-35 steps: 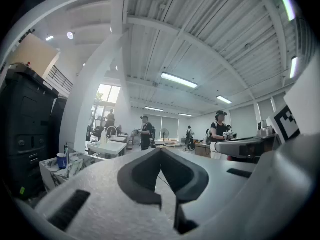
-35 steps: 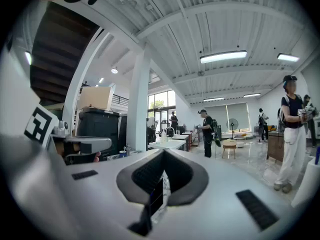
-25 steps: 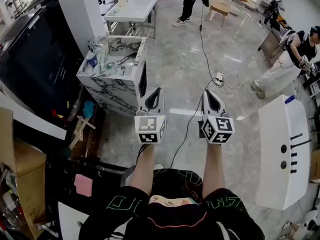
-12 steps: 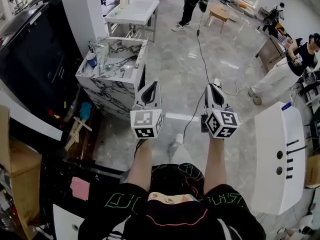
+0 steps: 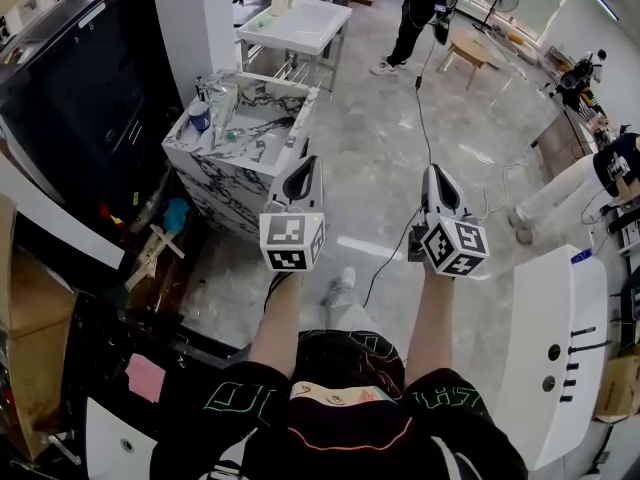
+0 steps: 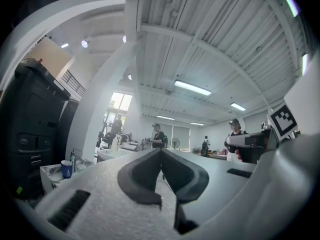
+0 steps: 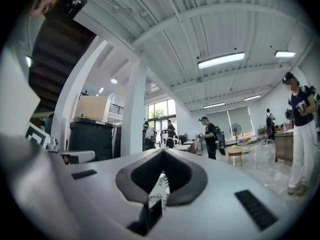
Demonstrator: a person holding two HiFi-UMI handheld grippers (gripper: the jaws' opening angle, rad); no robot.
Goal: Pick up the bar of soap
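I make out no bar of soap in any view. A marble-patterned sink vanity (image 5: pixel 240 143) stands ahead to the left, with a blue cup (image 5: pixel 199 116) and small items on its top. My left gripper (image 5: pixel 308 164) is held in the air, its tip near the vanity's right corner, shut and empty. My right gripper (image 5: pixel 435 173) hangs level with it over the floor, also shut with nothing in it. In the left gripper view the jaws of the left gripper (image 6: pixel 161 150) meet, and the blue cup (image 6: pixel 66 168) shows far left. In the right gripper view the right gripper (image 7: pixel 162 151) is closed too.
A white washbasin table (image 5: pixel 300 23) stands beyond the vanity. A black cabinet (image 5: pixel 70 98) lines the left side, and a long white panel (image 5: pixel 555 358) lies at the right. A black cable (image 5: pixel 425 128) runs across the floor. People stand at the back (image 5: pixel 420 8) and at the right (image 5: pixel 590 183).
The person has stepped forward, and a shoe now shows between the arms. Both grippers stay shut and side by side, now slightly higher in the head view.
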